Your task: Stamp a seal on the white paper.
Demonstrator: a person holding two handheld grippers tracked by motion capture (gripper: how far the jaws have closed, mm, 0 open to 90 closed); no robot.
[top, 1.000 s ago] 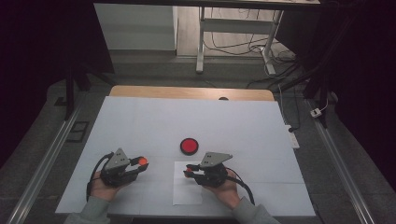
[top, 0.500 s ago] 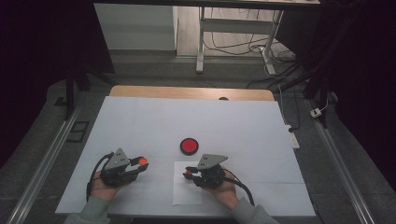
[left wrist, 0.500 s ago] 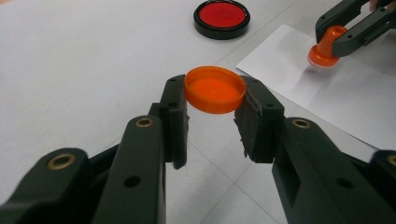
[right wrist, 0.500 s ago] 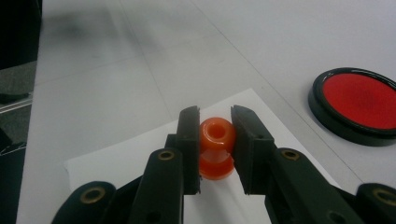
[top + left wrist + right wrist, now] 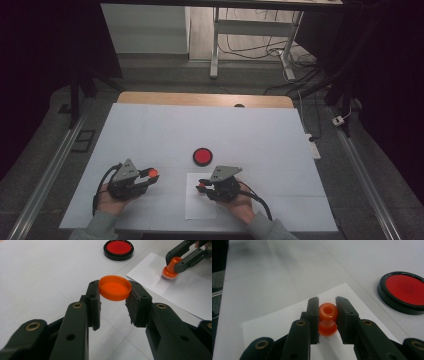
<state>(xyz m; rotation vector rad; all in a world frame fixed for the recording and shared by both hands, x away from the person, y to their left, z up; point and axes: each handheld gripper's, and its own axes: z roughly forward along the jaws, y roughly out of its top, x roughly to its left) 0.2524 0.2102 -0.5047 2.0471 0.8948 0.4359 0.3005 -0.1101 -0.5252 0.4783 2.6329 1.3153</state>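
Orange stamp (image 5: 327,318) unmoved, cap (image 5: 115,287) likewise

Orange cap (image 5: 115,287), orange stamp (image 5: 327,319), red ink pad (image 5: 202,156) with black rim, white paper sheet (image 5: 200,205).

The high view is dim, and the room around the white table (image 5: 150,125) falls into near black at the left and right edges. Light comes from above and gives only soft, weak shadows. The two gripper views are brighter. There the near black jaws look slightly blurred and the far table is soft. The red ink pad (image 5: 404,291) shows a mild shine.
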